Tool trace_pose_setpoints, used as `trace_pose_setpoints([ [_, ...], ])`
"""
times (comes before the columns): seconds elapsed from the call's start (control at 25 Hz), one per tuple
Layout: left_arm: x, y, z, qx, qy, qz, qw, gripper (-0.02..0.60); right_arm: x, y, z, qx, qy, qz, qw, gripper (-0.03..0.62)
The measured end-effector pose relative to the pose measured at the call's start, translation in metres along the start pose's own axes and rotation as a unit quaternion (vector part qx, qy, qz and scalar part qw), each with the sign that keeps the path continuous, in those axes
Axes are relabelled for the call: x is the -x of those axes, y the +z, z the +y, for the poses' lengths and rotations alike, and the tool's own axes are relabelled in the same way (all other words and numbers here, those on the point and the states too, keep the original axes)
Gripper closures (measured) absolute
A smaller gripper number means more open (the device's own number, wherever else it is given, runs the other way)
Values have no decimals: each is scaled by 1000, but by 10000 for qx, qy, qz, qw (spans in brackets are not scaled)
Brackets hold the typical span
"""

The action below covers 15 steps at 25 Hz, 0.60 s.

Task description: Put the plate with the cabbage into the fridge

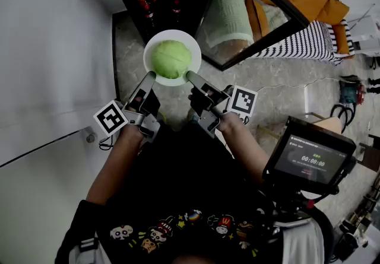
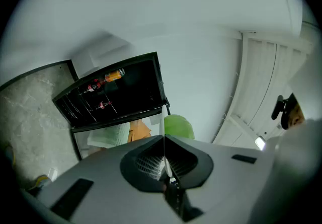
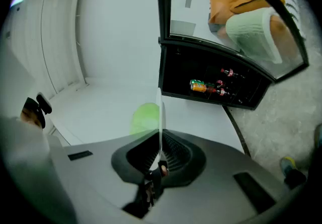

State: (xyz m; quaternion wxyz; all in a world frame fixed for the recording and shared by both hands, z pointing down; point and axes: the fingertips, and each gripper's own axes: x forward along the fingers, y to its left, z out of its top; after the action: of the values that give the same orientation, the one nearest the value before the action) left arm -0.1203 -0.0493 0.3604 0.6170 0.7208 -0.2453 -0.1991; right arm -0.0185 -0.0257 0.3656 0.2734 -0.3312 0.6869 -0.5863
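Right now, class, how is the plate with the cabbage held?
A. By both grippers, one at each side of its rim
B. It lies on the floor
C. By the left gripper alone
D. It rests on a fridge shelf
A: the left gripper and the right gripper each clamp the rim of the plate, with the cabbage on it.
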Motion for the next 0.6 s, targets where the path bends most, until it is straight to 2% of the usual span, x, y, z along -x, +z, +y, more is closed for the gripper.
trace_pose_setpoints([
  [0.6,-2,-2,0,40,8,20,10000,574,1,1,0,-38,-50,-61,10000,572],
])
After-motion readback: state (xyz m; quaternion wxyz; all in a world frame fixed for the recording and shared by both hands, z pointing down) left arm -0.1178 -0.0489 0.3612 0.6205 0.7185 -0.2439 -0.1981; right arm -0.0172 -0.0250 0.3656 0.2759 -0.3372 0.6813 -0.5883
